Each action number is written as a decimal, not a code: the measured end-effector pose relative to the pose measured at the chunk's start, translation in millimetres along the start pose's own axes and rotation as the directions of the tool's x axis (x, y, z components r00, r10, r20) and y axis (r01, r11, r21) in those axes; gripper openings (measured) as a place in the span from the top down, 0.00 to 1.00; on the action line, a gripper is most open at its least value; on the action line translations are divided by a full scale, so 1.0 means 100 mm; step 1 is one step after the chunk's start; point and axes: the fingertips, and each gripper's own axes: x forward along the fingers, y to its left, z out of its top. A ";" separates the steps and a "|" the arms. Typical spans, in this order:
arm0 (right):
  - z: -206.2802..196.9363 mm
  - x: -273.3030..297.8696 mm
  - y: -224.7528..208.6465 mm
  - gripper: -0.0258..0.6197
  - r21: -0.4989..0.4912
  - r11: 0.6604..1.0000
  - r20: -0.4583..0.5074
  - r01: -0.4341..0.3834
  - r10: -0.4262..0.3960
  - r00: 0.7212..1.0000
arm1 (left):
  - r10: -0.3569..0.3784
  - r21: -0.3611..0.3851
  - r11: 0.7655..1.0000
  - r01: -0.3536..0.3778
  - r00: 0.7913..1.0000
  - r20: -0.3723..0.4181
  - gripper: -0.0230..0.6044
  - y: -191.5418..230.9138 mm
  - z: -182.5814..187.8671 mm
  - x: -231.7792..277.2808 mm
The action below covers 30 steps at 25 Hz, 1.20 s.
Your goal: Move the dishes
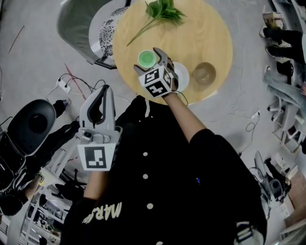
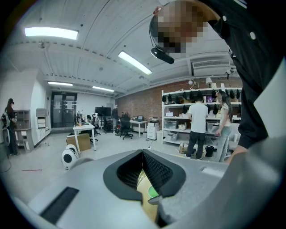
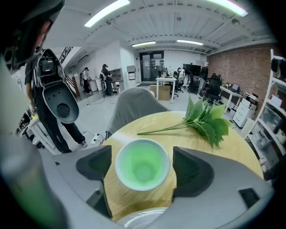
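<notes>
While the right gripper [image 3: 142, 166] hangs low over the round wooden worktop [image 1: 210, 33], its 2 jaws stand apart with the green cup [image 1: 147, 59] between them, close to the rim on both sides and not yet closed on it. The cup stands upright near the worktop's edge. A white plate [image 1: 182, 76] lies just beside the cup, to its right and partly under the gripper. A brownish glass bowl [image 1: 204, 73] sits farther right of the cup, past the plate. Beyond the cup lies a leafy green sprig [image 1: 164, 10]. Well apart from the cup, off the worktop to its left, the left gripper [image 1: 102, 91] is held up with its jaws pressed together, holding nothing.
</notes>
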 end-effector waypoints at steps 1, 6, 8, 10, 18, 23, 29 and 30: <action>0.01 -0.01 0.00 0.30 -0.001 1.000 0.000 0.001 -0.001 1.000 | -0.001 0.001 1.000 0.001 1.000 0.004 0.96 0.00 0.01 0.00; 0.18 -0.22 -0.06 0.30 -0.005 1.000 0.055 0.026 -0.026 0.998 | -0.011 0.013 1.000 0.010 0.999 0.032 0.96 0.00 0.11 -0.01; 0.36 -0.47 -0.10 0.32 0.021 0.999 0.126 0.038 -0.040 0.991 | -0.012 0.017 1.000 0.011 0.999 0.041 0.96 0.02 0.15 -0.01; 0.57 -0.81 -0.20 0.42 0.077 0.996 0.219 0.045 -0.060 0.974 | -0.014 0.020 1.000 0.013 0.998 0.058 0.96 0.06 0.21 0.00; 1.02 -2.10 -0.74 0.83 0.215 0.965 0.464 0.152 -0.237 0.853 | -0.074 0.033 0.997 0.070 0.988 0.136 0.96 -0.01 0.51 0.17; 1.12 -2.70 -0.92 0.91 0.233 0.946 0.521 0.224 -0.316 0.793 | -0.122 0.042 0.992 0.116 0.974 0.189 0.96 -0.13 0.79 0.23; 1.12 -3.36 -1.16 0.97 0.280 0.908 0.540 0.312 -0.418 0.730 | -0.146 0.022 0.989 0.145 0.960 0.240 0.96 -0.20 1.06 0.28; 1.11 -3.47 -1.20 0.97 0.293 0.900 0.548 0.322 -0.434 0.715 | -0.151 0.026 0.988 0.149 0.958 0.243 0.96 -0.21 1.08 0.29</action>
